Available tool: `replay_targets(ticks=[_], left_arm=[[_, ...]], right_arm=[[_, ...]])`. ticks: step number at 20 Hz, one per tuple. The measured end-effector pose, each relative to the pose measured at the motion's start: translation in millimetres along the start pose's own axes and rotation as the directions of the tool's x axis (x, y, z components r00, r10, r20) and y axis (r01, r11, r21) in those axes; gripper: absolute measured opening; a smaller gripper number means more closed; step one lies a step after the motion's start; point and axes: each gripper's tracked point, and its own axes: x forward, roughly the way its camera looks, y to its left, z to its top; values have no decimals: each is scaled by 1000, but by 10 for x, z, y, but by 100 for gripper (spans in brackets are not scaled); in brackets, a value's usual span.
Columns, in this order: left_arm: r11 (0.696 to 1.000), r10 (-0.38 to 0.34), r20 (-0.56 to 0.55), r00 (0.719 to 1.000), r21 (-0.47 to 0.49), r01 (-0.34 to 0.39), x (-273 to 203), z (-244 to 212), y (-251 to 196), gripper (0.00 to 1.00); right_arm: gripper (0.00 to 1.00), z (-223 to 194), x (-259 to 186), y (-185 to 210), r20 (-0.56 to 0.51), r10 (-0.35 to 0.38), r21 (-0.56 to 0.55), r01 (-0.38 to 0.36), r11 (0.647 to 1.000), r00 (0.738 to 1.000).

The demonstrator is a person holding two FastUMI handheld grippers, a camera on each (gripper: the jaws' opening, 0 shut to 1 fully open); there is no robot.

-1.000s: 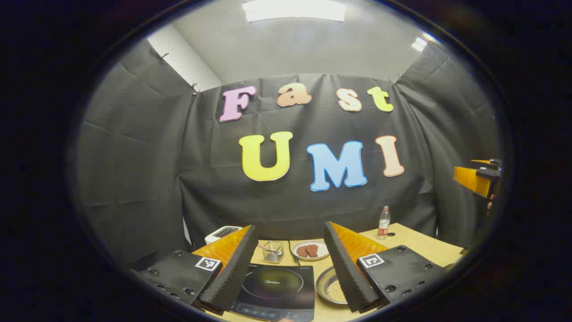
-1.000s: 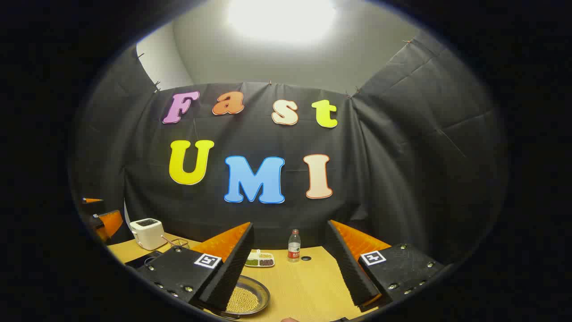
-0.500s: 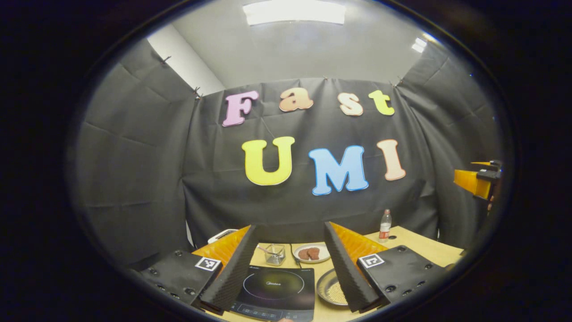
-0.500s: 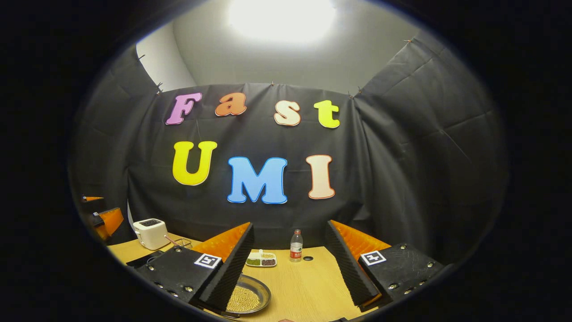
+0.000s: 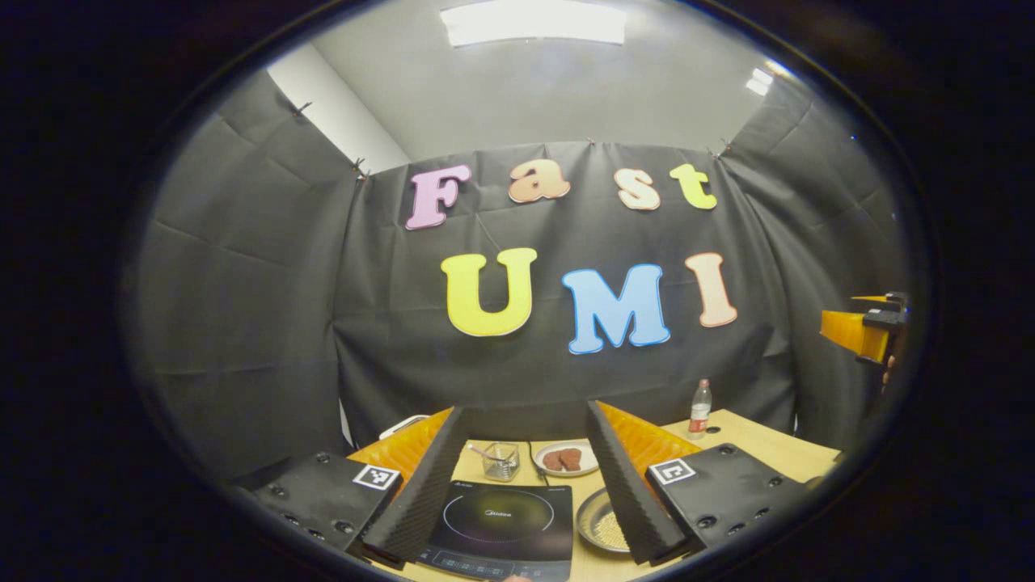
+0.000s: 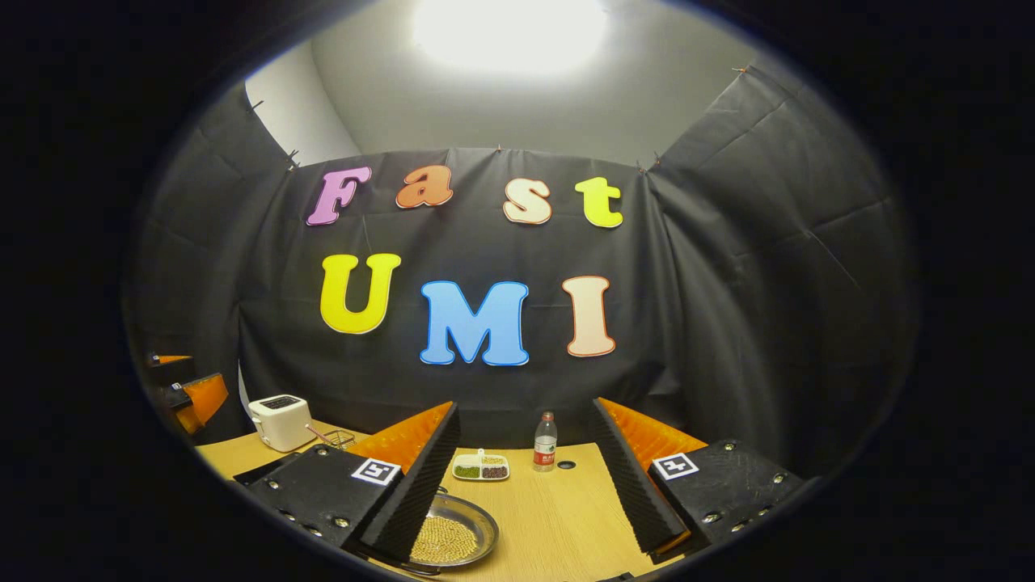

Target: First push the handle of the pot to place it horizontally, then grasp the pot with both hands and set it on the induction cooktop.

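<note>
Vs 1 s ago: both cameras tipped slightly down, so more table (image 6: 558,517) shows in each view; nothing on it has moved.

Left gripper (image 5: 525,477): fingers spread wide, holding nothing. Between them sits the induction cooktop (image 5: 500,521), a flat glossy black slab with a ring mark. Just inside the right finger: the pot (image 5: 602,529), a shallow round metal pan with yellow grains.

Beyond the fingers: glass cup (image 5: 500,461) and white plate (image 5: 568,457).

Right gripper (image 6: 525,477): fingers wide, holding nothing. Pot (image 6: 453,537) lies at its left finger, partly hidden. Handle position: cannot tell. Past the tips: divided dish (image 6: 480,469), bottle (image 6: 545,443); left, white toaster (image 6: 280,422).
</note>
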Motion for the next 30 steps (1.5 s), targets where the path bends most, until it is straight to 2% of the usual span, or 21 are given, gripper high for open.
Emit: replay_targets(ticks=[1, 2, 3, 4, 7, 9, 10, 11, 12, 16, 17, 19, 20, 23, 24, 25, 30], left_arm=[[1000, 1, 0, 1000, 1, -1, 0, -5, 4, 94], [1000, 1, 0, 1000, 1, -1, -3, -1, 15, 92], [1000, 1, -1, 1000, 1, -1, 1, -10, 17, 91], [1000, 2, -1, 1000, 0, -2, 4, -13, 25, 92], [1000, 9, -3, 1000, -2, -9, 4, -28, 65, 95], [1000, 11, -2, 1000, -5, -11, 1, -19, 89, 97], [1000, 14, -1, 1000, -4, -14, 2, -25, 110, 98], [1000, 16, 1, 1000, -2, -16, 5, -15, 127, 99], [1000, 19, 3, 1000, 0, -19, 2, -22, 144, 100], [1000, 23, 0, 1000, 0, -23, -3, -41, 215, 95], [1000, 24, 1, 1000, 2, -24, 13, -39, 238, 93], [1000, 27, 0, 1000, 4, -27, -4, -48, 276, 91], [999, 31, 0, 1000, 7, -31, -8, -54, 312, 100], [999, 49, 6, 999, 7, -49, -27, -21, 433, 91], [998, 56, 8, 998, 7, -56, -30, -16, 474, 100], [998, 64, 9, 998, 9, -64, -27, -18, 523, 96], [994, 104, 2, 995, 15, -104, -59, -66, 760, 100]], right_arm=[[90, -5, -4, 11, -3, 0, 2, 0, 1000, 1000], [92, -7, -4, 19, -7, 6, 5, -6, 1000, 1000], [84, -27, -7, 41, -15, 10, 6, -10, 1000, 1000], [84, -52, 27, 53, -19, 10, 4, -9, 1000, 1000], [56, -56, 24, 38, -22, -1, 0, 1, 1000, 1000], [56, -70, 24, 98, -29, 21, -3, -21, 1000, 999], [56, -68, 21, 39, -26, -32, -17, 31, 999, 999], [24, -37, 50, -27, -13, -43, -10, 42, 999, 999], [14, -11, 49, -11, -9, -37, -2, 37, 999, 999], [13, -32, 31, 29, -13, -20, 4, 20, 1000, 1000], [1, -69, 45, 128, -17, -3, 11, 3, 1000, 1000], [1, -93, 48, 210, -14, 29, 26, -29, 999, 999], [0, -103, 66, 263, -16, 43, 29, -42, 999, 999], [0, -241, 118, 440, -63, 94, 45, -91, 995, 994], [0, -287, 134, 514, -82, 116, 56, -112, 992, 990], [0, -338, 156, 578, -98, 134, 62, -129, 990, 986], [0, -597, 206, 954, -175, 230, 77, -220, 972, 957]])
